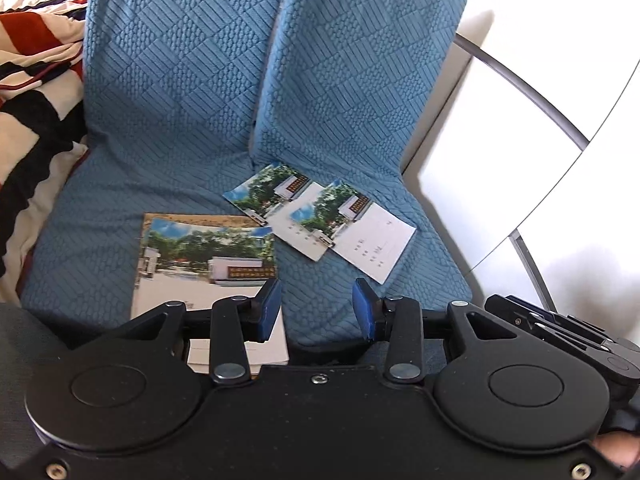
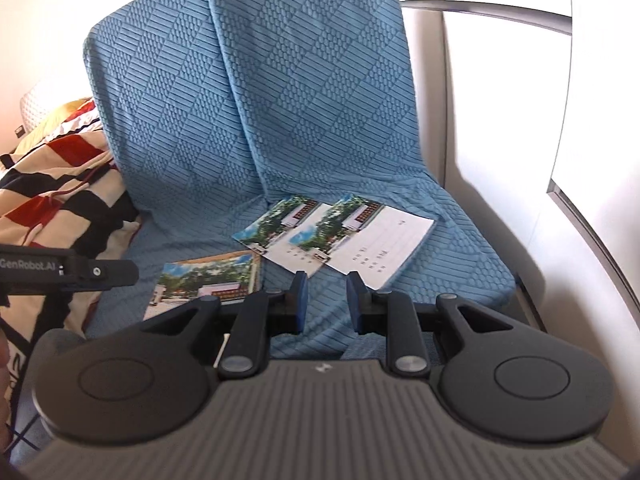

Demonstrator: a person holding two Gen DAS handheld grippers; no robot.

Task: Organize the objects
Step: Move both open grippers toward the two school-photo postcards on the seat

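Three photo-cover booklets lie on the blue textured seat cushion point(image 1: 100, 240). The large booklet point(image 1: 208, 256) point(image 2: 208, 280) is at the front left. Two smaller booklets overlap further back: one point(image 1: 272, 192) point(image 2: 280, 220) partly under the other point(image 1: 360, 228) point(image 2: 372, 240), which shows white lined paper. My left gripper point(image 1: 317, 300) hovers open over the seat, its left pad point(image 1: 268, 308) over the large booklet's right edge, nothing between the fingers. My right gripper point(image 2: 327, 296) is open too, just short of the two smaller booklets, holding nothing.
Two blue back cushions point(image 1: 180, 80) point(image 2: 320, 100) stand upright behind the seat. A striped red, black and cream blanket point(image 1: 32, 100) point(image 2: 52, 200) is bunched on the left. A white wall with a grey rail point(image 1: 540, 100) point(image 2: 500, 120) runs along the right.
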